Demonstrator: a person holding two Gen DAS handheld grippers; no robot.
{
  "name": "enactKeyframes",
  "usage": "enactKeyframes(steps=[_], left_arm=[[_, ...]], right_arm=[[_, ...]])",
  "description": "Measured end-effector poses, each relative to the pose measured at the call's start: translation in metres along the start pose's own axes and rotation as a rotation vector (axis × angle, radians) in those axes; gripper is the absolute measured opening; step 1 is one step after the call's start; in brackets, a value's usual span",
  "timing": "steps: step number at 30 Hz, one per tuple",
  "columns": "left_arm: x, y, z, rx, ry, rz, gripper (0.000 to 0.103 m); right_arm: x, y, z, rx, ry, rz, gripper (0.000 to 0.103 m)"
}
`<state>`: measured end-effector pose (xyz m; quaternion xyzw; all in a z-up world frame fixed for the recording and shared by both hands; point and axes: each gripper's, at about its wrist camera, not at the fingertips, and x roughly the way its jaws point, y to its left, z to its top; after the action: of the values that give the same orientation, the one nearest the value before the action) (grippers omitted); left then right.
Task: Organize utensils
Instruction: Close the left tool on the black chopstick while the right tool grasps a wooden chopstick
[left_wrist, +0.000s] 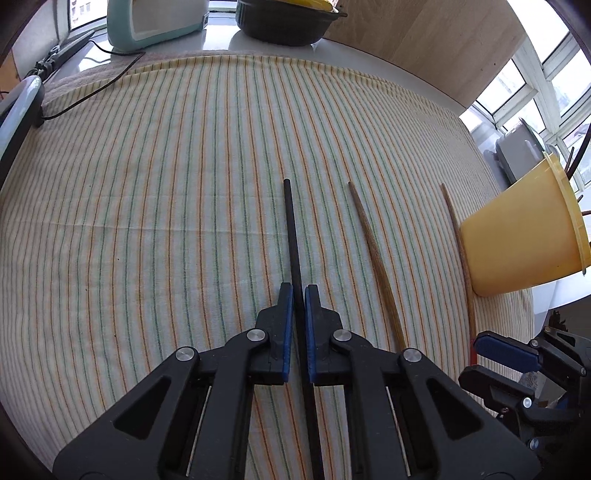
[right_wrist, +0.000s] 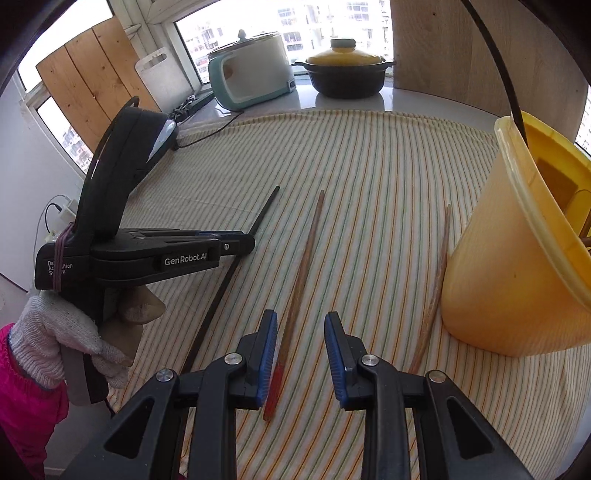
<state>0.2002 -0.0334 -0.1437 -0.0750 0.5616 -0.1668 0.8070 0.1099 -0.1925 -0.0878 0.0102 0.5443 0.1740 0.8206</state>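
Striped cloth (left_wrist: 166, 192) covers the counter (right_wrist: 347, 101) beneath sunlit windows (right_wrist: 288, 22).

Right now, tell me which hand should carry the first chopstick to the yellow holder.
Left. Its gripper has the jaws shut on the black chopstick. The right gripper is open beside the red-tipped chopstick, gripping nothing yet.

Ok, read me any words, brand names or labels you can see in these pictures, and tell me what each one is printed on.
"GenRobot.AI": white print on the side of the left gripper, seen from the right wrist.
"Da... Ac...ition Sy...m": white label at the rear of that gripper's body, partly hidden by a band, not fully readable.
Left wrist view: no readable text.
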Motion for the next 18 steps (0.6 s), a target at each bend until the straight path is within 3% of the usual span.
enactKeyframes(steps=[11,18], left_arm=[[-0.012,0.014,-0.01,-0.033,-0.016,0.004,0.005],[-0.015,0.02,-0.01,-0.05,-0.03,-0.002,0.005]], right_arm=[[0.06,0.006,0.043,-0.002,0.102,-0.1,0.025],[0.073,0.008,0.054,-0.011,0.124,-0.119,0.017]])
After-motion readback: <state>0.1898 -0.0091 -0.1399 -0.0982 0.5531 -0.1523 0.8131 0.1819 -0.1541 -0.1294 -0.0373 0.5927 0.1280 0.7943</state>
